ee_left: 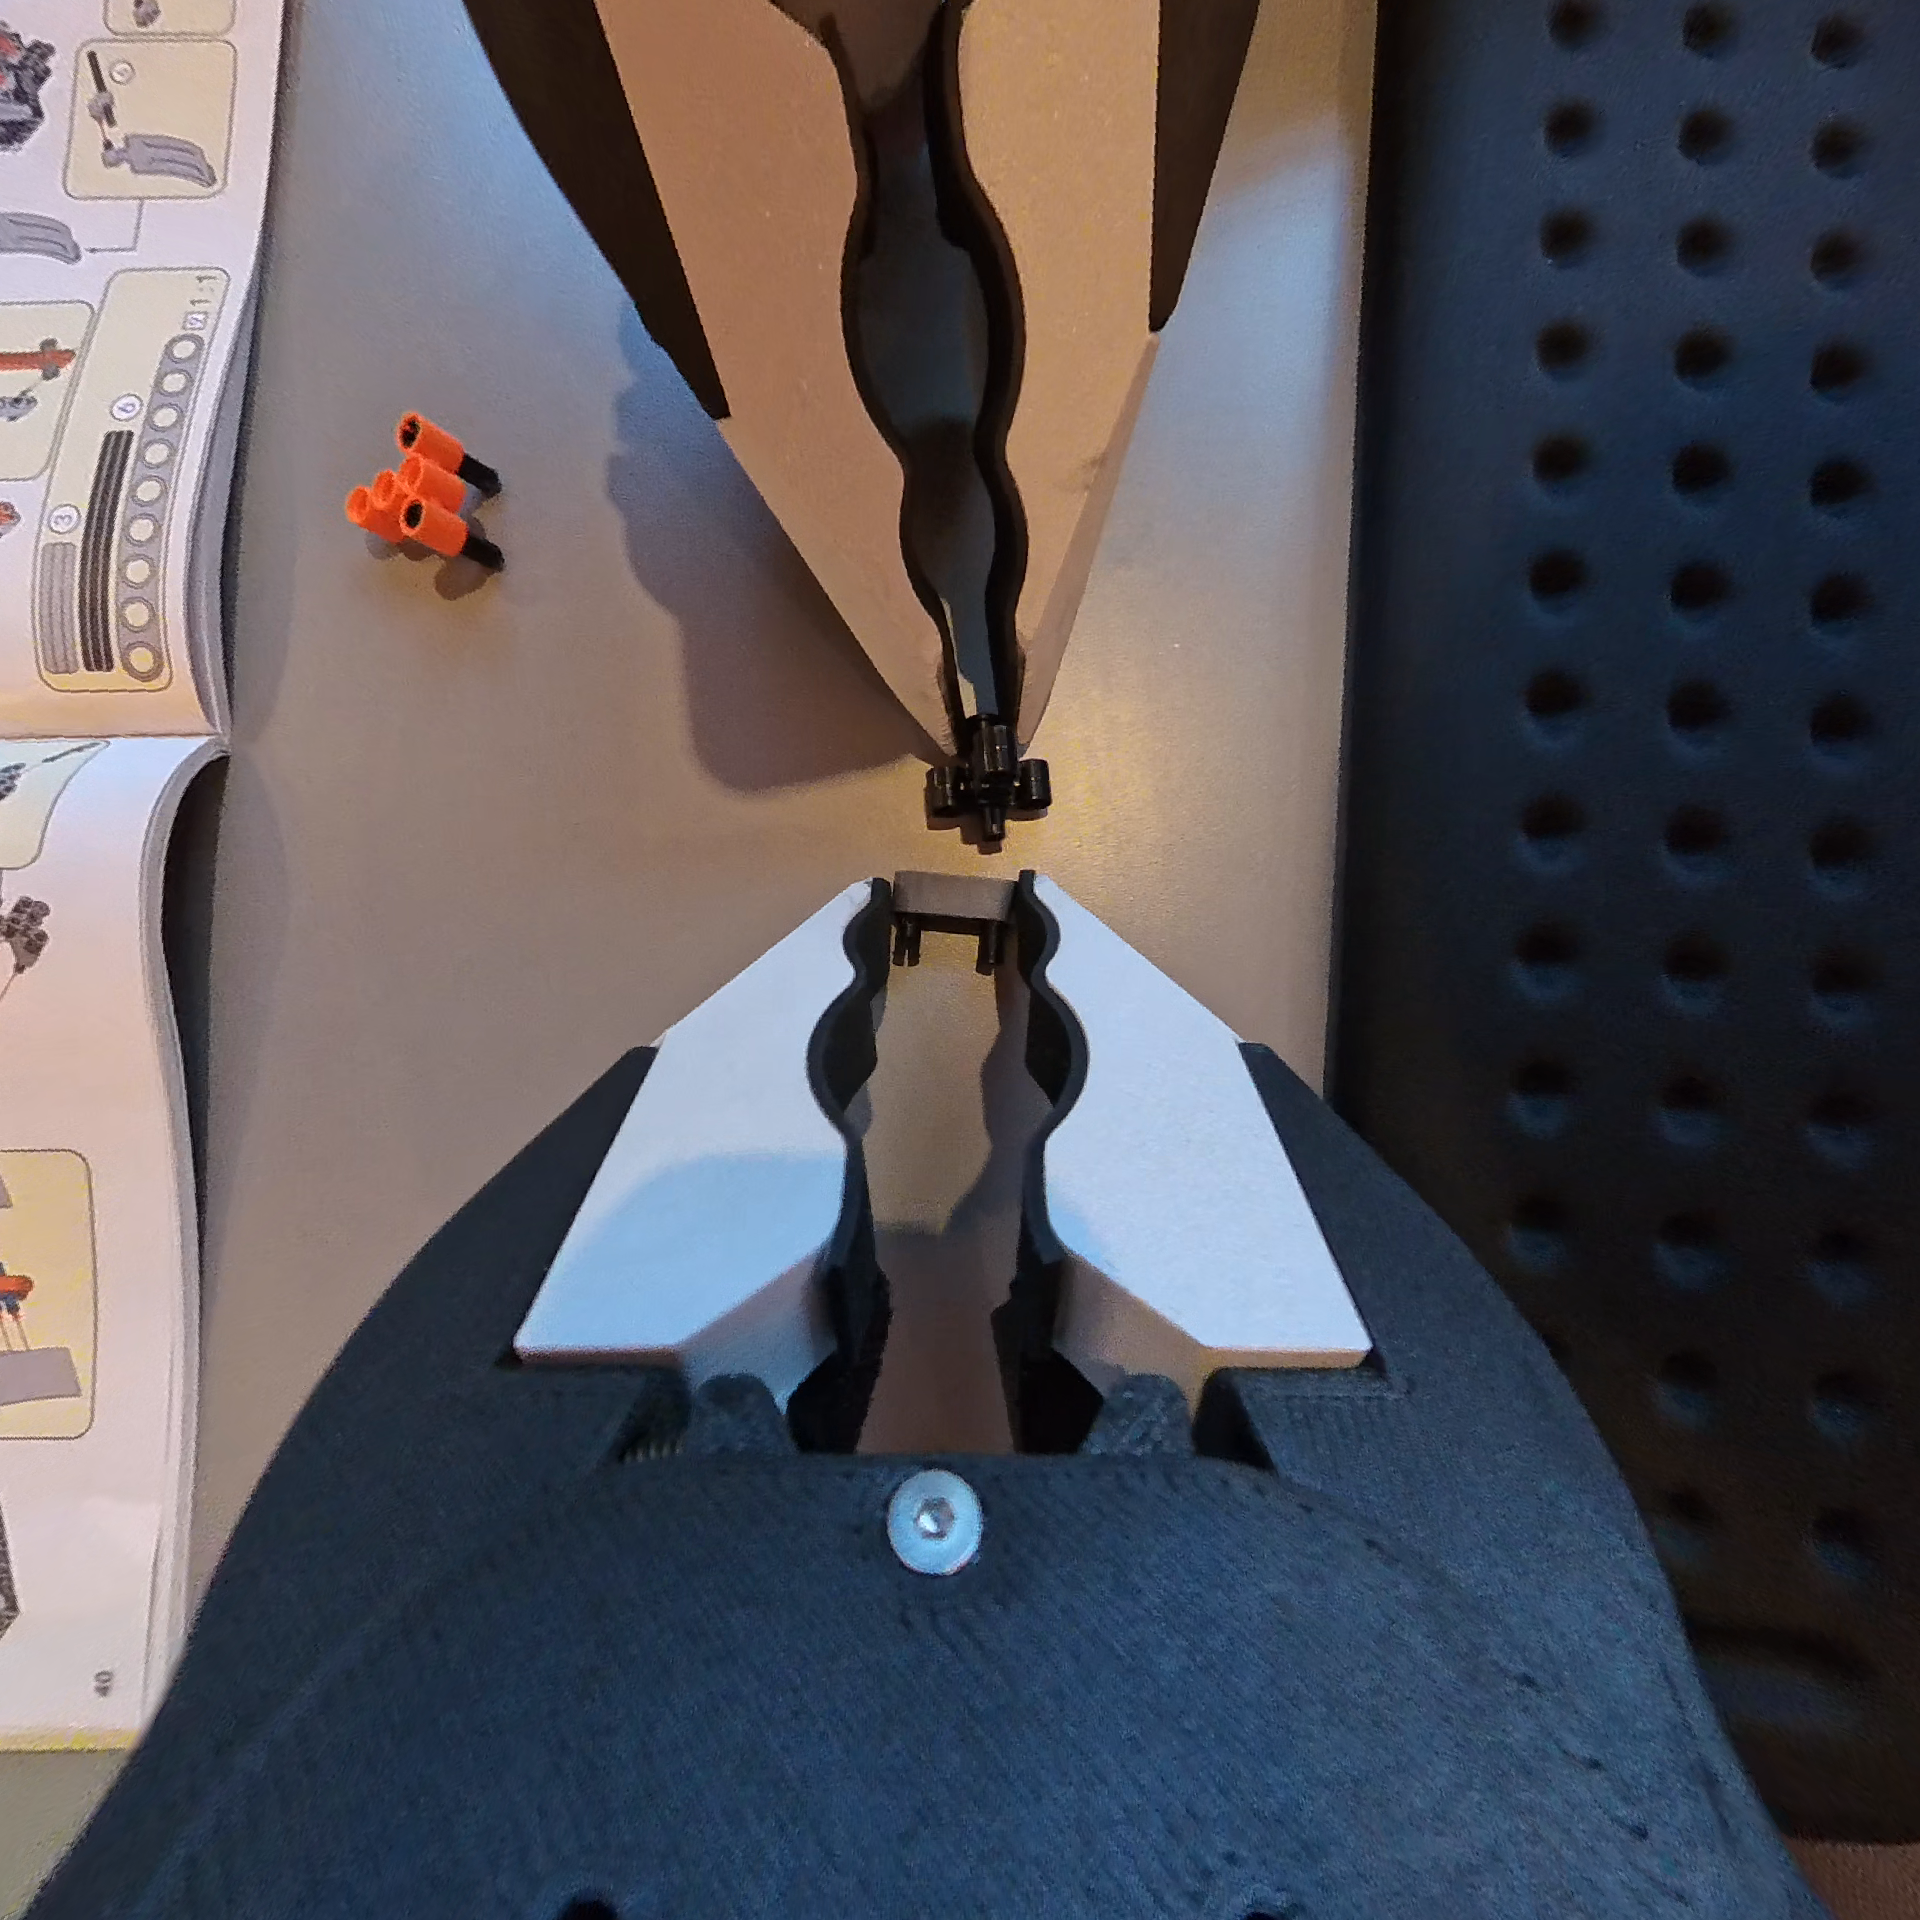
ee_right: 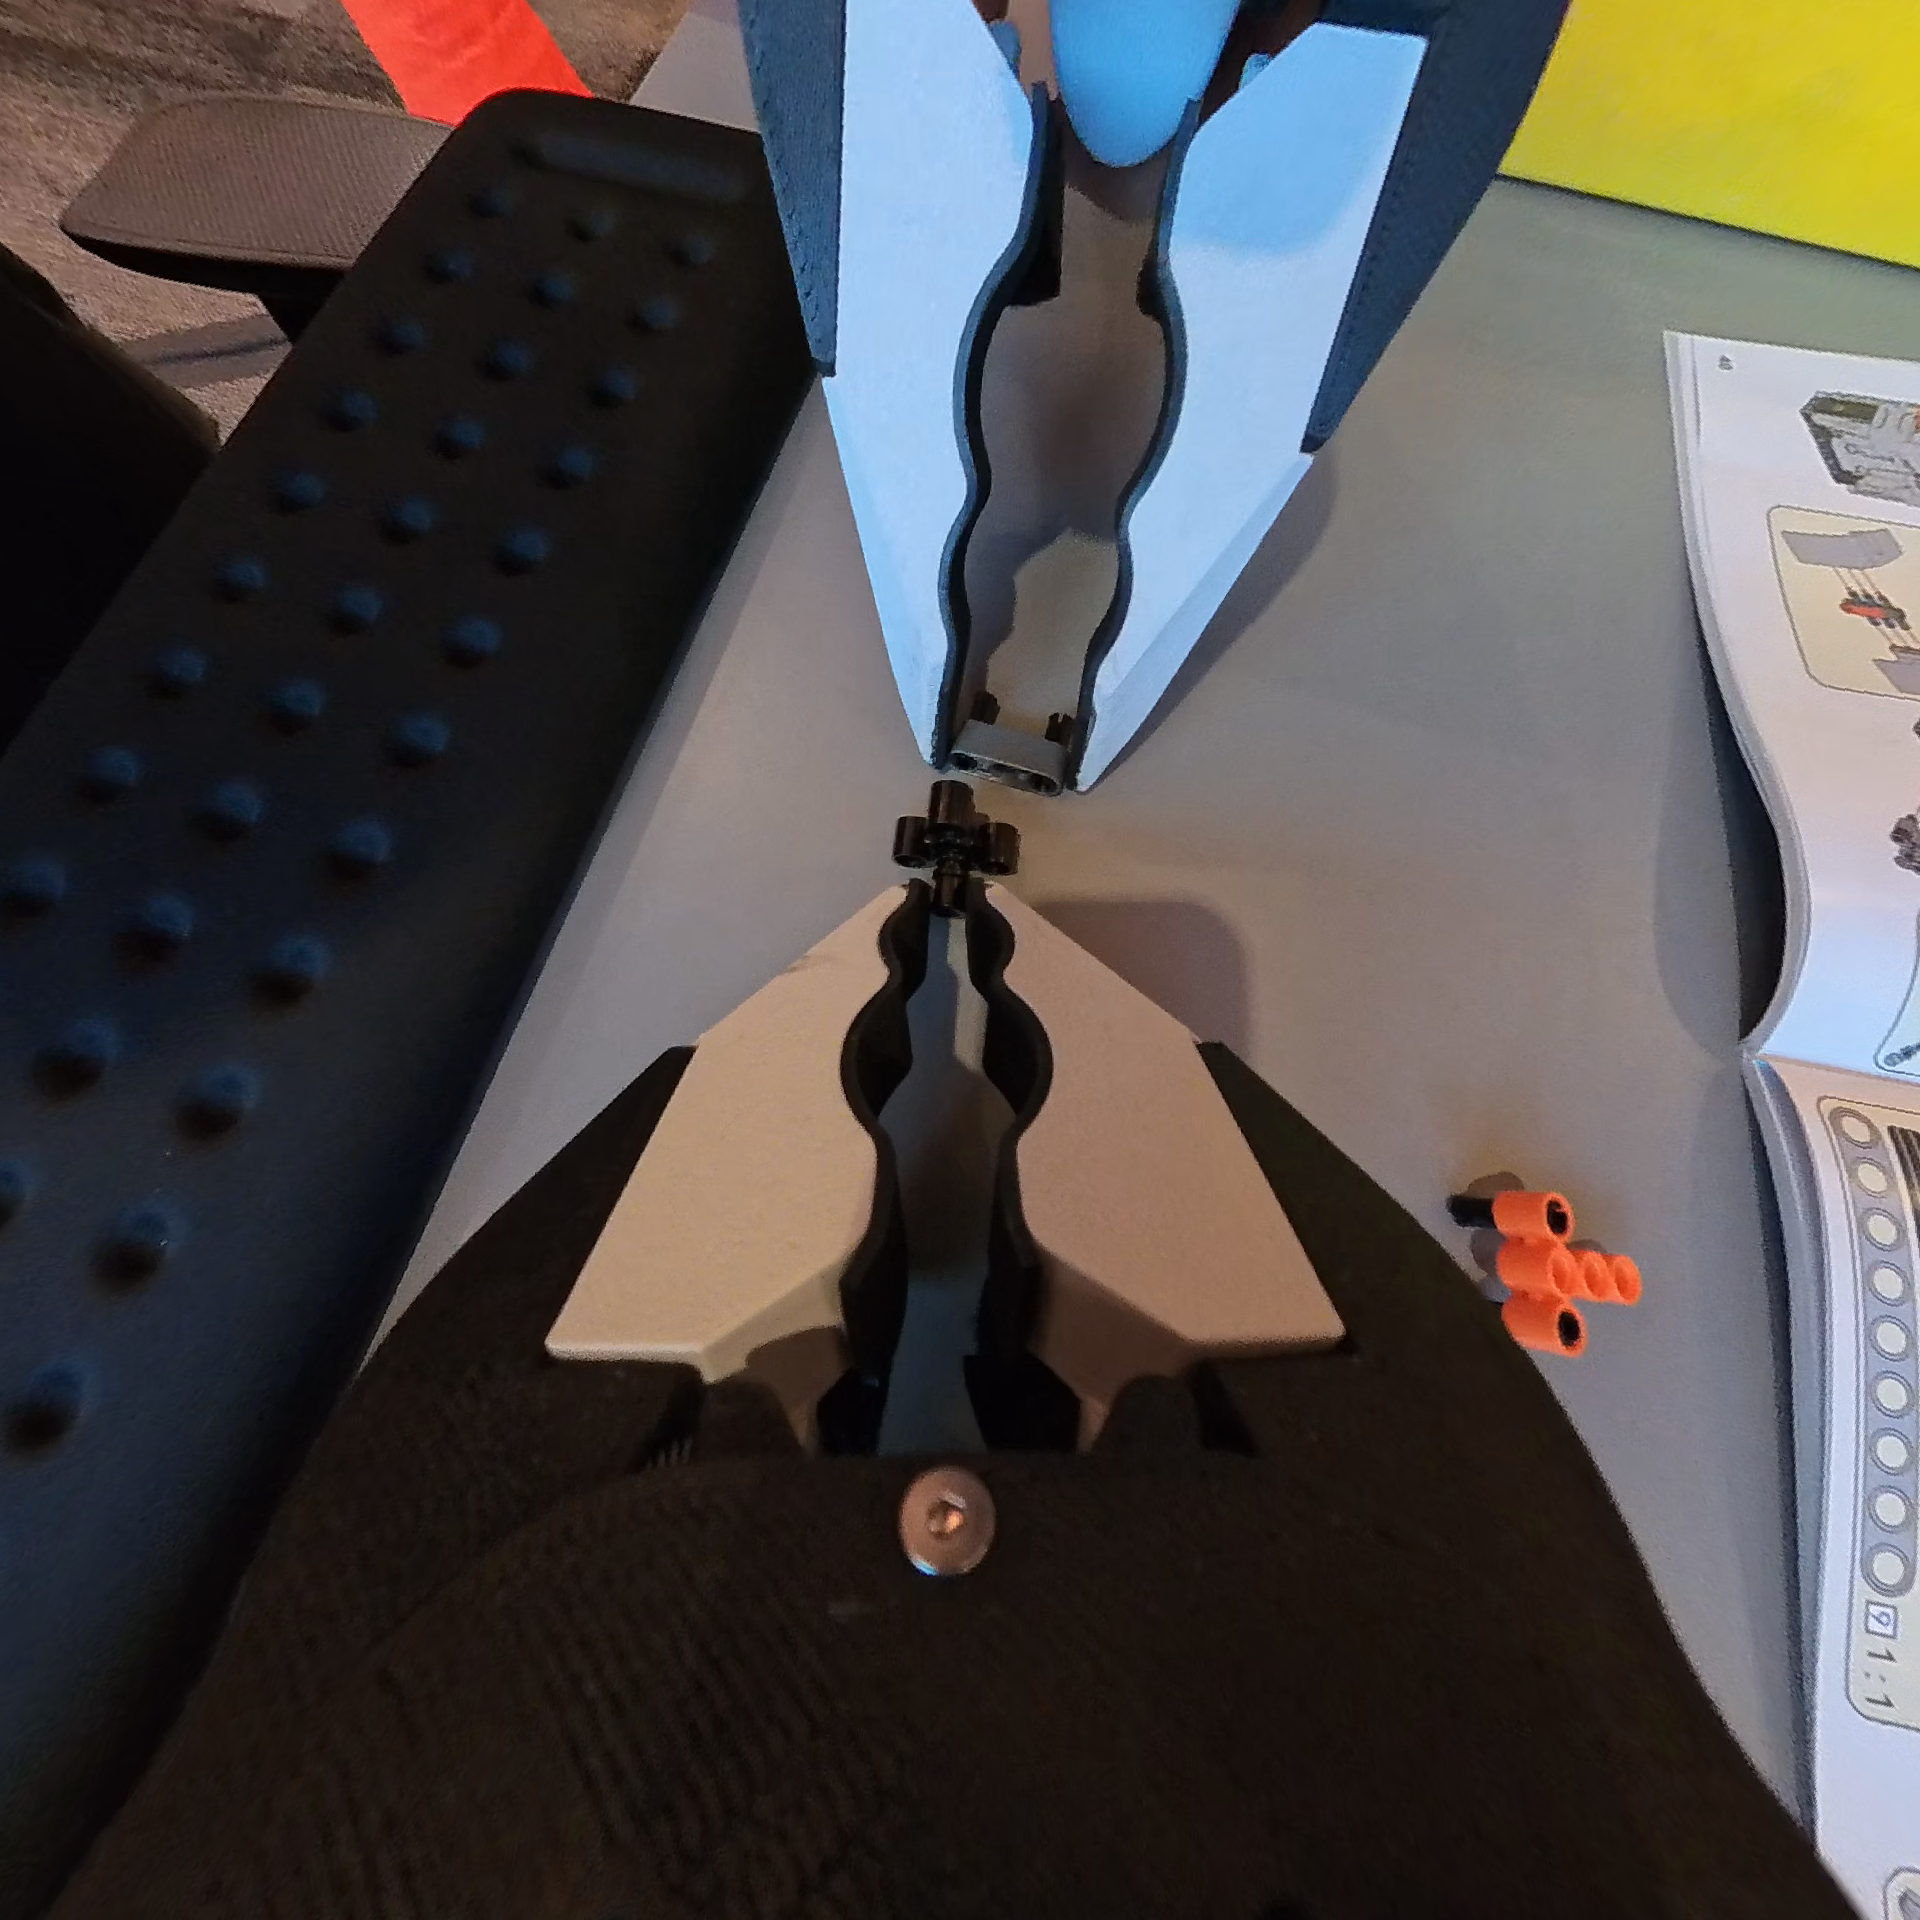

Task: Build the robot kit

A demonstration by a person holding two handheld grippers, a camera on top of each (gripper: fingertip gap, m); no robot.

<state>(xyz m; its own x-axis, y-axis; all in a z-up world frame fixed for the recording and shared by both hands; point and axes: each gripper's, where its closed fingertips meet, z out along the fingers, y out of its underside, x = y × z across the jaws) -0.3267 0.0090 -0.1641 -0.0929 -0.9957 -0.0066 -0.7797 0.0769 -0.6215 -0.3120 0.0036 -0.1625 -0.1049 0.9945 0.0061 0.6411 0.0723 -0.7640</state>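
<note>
My left gripper is shut on a short grey beam with black pins sticking back from its two ends. It also shows at the top of the right wrist view, where the grey beam has holes along its face. My right gripper is shut on a small black connector piece with a pin through its middle. In the left wrist view the right gripper comes in from the top and the black connector hangs just beyond the beam, tip to tip, with a narrow gap between them.
An orange connector cluster with black pins lies on the grey table; it also shows in the right wrist view. An open instruction booklet lies beside it. A black perforated chair back borders the table edge. Both grippers' tips are close together, under 4 cm apart.
</note>
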